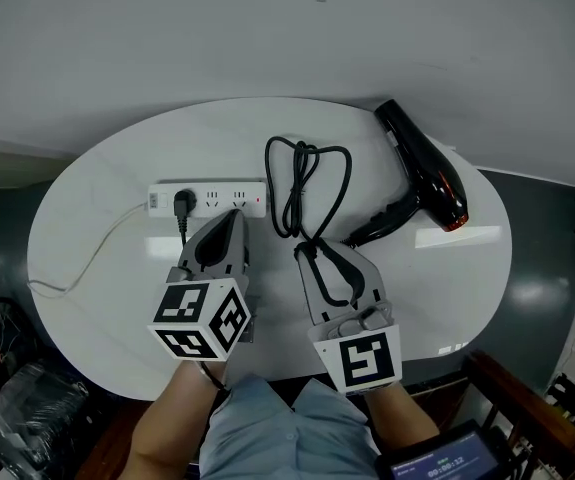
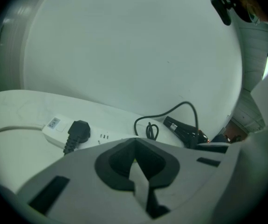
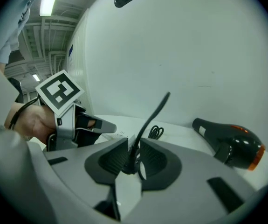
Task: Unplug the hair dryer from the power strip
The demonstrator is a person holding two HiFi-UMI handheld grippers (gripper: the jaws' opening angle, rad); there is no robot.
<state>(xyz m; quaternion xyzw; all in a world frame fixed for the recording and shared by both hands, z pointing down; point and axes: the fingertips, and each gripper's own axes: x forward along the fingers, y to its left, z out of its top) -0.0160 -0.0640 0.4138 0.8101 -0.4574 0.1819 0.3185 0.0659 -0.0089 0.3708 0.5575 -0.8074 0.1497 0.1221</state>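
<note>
A white power strip (image 1: 217, 199) (image 2: 54, 127) lies on the round white table (image 1: 117, 348), with a black plug (image 1: 183, 204) (image 2: 78, 130) seated in it. The plug's cord runs toward me and vanishes under my left gripper (image 1: 235, 218) (image 2: 134, 146), which looks shut and empty, its tip just short of the strip. The black hair dryer (image 1: 425, 173) (image 3: 229, 141) lies at the right. Its black cord (image 1: 307, 183) (image 3: 152, 118) loops mid-table and passes between the spread jaws of my right gripper (image 1: 332, 258) (image 3: 133, 153), which stands open around it.
The strip's white cable (image 1: 87, 263) trails off the table's left edge. A white wall rises behind the table. Dark floor with bags (image 1: 17, 408) lies at lower left. A small lit screen (image 1: 447, 463) sits by my right arm.
</note>
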